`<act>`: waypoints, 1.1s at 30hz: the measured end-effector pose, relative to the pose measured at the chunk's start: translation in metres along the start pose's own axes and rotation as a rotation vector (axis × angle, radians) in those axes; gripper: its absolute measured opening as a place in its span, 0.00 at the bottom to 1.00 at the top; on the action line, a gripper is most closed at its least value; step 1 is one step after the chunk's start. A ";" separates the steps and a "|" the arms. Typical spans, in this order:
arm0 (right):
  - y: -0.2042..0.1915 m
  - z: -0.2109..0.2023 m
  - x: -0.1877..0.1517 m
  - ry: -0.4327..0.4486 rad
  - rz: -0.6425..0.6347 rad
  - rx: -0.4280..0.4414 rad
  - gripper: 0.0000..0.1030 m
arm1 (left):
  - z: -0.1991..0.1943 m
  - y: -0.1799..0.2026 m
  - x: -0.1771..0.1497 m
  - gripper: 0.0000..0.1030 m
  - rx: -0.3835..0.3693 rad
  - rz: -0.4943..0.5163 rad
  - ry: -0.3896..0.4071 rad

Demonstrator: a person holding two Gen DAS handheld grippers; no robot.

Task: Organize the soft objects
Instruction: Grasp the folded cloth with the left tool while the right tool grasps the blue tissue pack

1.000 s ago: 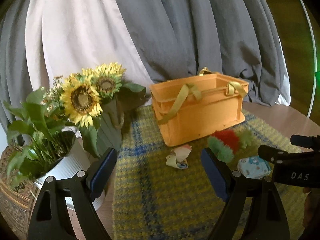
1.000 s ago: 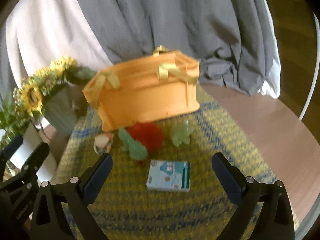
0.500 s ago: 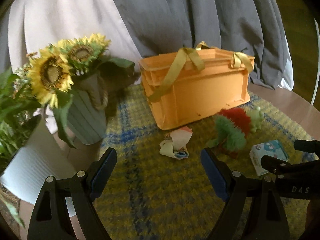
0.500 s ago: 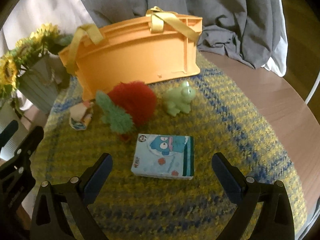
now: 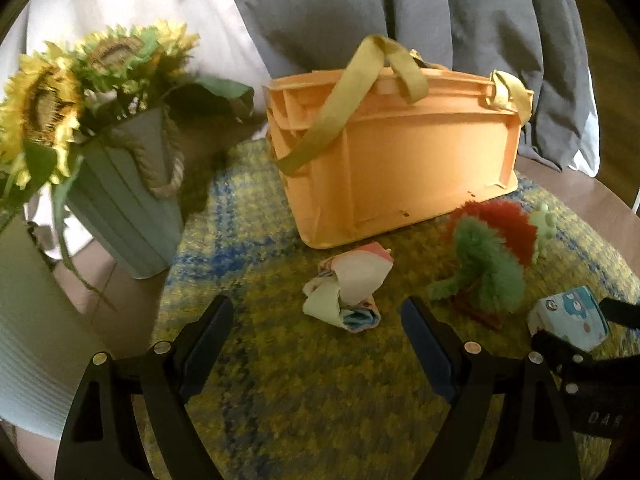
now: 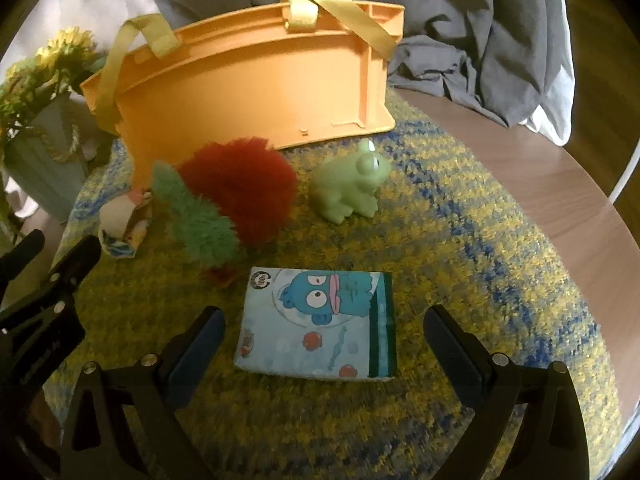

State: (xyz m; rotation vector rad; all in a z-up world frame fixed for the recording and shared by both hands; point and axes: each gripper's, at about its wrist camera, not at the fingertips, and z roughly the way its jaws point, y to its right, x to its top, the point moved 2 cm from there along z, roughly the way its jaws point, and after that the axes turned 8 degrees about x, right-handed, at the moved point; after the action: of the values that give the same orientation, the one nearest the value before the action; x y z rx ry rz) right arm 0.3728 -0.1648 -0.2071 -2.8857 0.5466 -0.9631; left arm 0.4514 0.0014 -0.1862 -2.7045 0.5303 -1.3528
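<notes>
A crumpled pale cloth [image 5: 348, 292] lies on the yellow-blue rug just ahead of my left gripper [image 5: 316, 320], which is open and empty. To its right sits a fuzzy red-and-green plush [image 5: 492, 256]. In the right wrist view a light blue tissue pack with a cartoon fish [image 6: 320, 322] lies between and just ahead of the fingers of my right gripper [image 6: 322, 338], open with the pads apart from it. Beyond are the plush [image 6: 232, 200], a green frog toy [image 6: 352, 188] and the cloth [image 6: 122, 226]. An orange crate with yellow straps [image 5: 400, 160] [image 6: 256, 88] stands behind them.
A green pot of sunflowers [image 5: 120, 188] and a white ribbed pot [image 5: 36, 344] stand at the left, off the rug [image 6: 460, 240]. Grey and white fabric [image 5: 400, 12] hangs behind the crate. The round wooden table's edge [image 6: 560, 184] curves at the right.
Both grippers have sunk and come closer to the rug. The cloth now lies near the left fingers, and the tissue pack now sits between the right fingers. Jaws stayed open.
</notes>
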 end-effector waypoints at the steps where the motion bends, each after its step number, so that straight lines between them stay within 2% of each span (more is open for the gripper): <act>1: 0.001 0.002 0.000 -0.007 0.010 0.004 0.98 | 0.003 0.001 0.001 0.84 -0.003 0.000 -0.002; 8: 0.001 0.009 -0.001 -0.028 0.031 -0.019 0.97 | 0.028 0.008 0.006 0.81 -0.022 0.002 -0.075; 13: -0.003 0.009 0.002 -0.019 0.009 -0.046 0.86 | 0.041 0.013 0.009 0.66 -0.037 0.007 -0.116; 15: -0.003 0.010 0.003 -0.024 0.013 -0.044 0.77 | 0.044 0.015 0.009 0.50 -0.048 0.009 -0.129; 18: -0.003 0.011 0.003 -0.032 0.012 -0.038 0.72 | 0.045 0.017 0.008 0.41 -0.047 0.018 -0.131; 23: -0.002 0.009 0.002 -0.027 0.002 -0.040 0.72 | 0.039 0.018 0.008 0.35 -0.045 0.035 -0.111; 33: 0.003 -0.004 0.001 0.007 -0.017 -0.002 0.71 | 0.005 0.015 0.009 0.34 -0.016 0.034 -0.067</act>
State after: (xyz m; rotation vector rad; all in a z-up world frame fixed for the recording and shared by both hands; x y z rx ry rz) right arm 0.3700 -0.1679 -0.2040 -2.8946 0.5256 -0.9759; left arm 0.4563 -0.0158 -0.1850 -2.7289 0.5809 -1.2507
